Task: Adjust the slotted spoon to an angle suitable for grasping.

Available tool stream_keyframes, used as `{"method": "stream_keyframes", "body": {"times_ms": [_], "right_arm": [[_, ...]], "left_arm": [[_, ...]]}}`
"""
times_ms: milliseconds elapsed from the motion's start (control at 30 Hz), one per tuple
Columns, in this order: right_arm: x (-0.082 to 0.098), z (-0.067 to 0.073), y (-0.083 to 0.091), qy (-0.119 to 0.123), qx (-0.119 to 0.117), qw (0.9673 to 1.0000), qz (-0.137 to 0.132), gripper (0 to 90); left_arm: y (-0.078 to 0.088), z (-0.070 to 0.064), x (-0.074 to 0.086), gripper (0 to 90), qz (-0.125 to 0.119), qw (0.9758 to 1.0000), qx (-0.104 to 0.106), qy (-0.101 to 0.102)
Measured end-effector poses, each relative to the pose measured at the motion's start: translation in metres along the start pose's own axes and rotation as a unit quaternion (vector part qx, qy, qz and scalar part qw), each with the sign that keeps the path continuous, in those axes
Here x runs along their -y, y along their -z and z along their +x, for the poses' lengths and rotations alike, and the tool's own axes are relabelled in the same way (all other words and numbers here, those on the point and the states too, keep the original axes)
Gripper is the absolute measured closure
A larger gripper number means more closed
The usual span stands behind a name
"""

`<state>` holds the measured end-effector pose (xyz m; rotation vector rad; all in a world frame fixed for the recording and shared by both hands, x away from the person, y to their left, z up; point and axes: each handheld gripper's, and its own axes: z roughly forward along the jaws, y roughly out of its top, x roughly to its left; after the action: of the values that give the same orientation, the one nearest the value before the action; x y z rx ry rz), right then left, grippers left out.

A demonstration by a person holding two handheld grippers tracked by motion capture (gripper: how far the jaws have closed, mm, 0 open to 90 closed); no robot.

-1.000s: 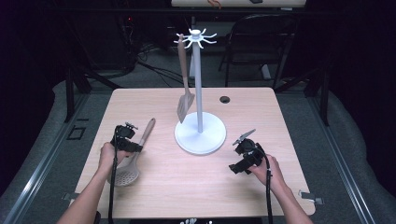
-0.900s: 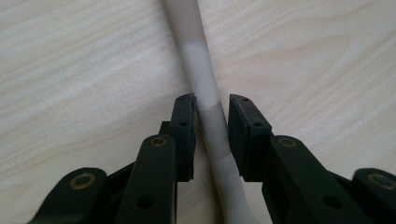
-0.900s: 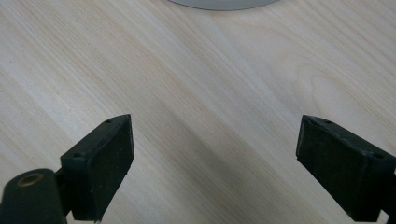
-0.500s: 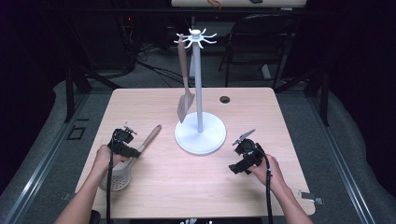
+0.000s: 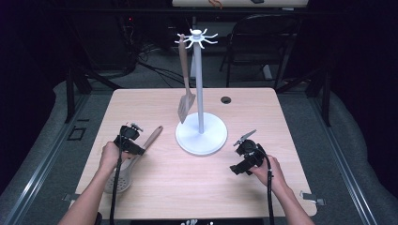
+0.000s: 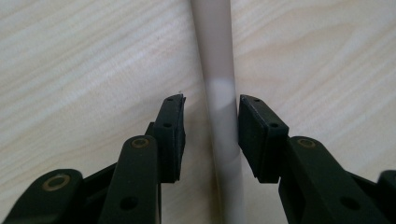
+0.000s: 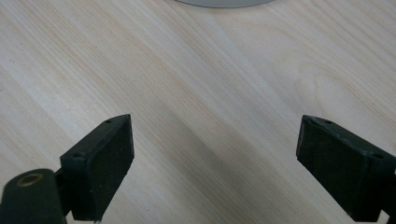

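A slotted spoon [image 5: 121, 178] with a pale wooden handle [image 6: 212, 46] lies flat on the left of the wooden table [image 5: 187, 187]. My left gripper [image 5: 133, 147] points down over that handle. In the left gripper view the left gripper [image 6: 210, 105] has the handle between its jaws, which have just been opening; a gap shows beside the left pad [image 6: 173, 135]. The right gripper [image 5: 239, 165] hovers low over bare table at the right. Its jaws stand wide in the right gripper view, the right gripper [image 7: 215, 135] open with nothing between them.
A white utensil stand [image 5: 199, 84] rises from a round base [image 5: 202, 138] mid-table, its base edge [image 7: 224, 2] just ahead of the right gripper. A spatula [image 5: 185, 101] hangs from one hook. A small cable hole [image 5: 226, 100] sits behind. Dark chairs stand beyond the table.
The left hand and the spoon have shifted slightly toward the near edge, and the handle's free end has swung a little to the right. The right gripper has kept still.
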<state>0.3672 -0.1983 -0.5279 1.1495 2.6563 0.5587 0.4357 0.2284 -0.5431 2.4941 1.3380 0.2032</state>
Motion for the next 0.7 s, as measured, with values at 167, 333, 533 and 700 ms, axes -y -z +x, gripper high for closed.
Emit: {"method": "stream_keyframes", "body": {"times_ms": [167, 333, 533, 700], "right_arm": [[0.0, 0.0, 0.001, 0.002, 0.002, 1.0, 0.0, 11.0], [0.0, 0.001, 0.0, 0.003, -0.001, 1.0, 0.002, 11.0], [0.0, 0.001, -0.001, 0.003, 0.0, 1.0, 0.003, 11.0], [0.0, 0.001, -0.001, 0.003, -0.001, 1.0, 0.003, 11.1]], "left_arm": [[-0.006, -0.003, -0.009, 62.6, 0.003, 1.0, -0.001, 0.002], [-0.011, -0.004, -0.012, 63.6, 0.01, 1.0, -0.001, -0.002], [-0.012, -0.004, -0.012, 72.3, -0.001, 1.0, 0.0, 0.001], [-0.011, -0.003, -0.01, 73.7, -0.008, 0.9999, 0.01, 0.005]]}}
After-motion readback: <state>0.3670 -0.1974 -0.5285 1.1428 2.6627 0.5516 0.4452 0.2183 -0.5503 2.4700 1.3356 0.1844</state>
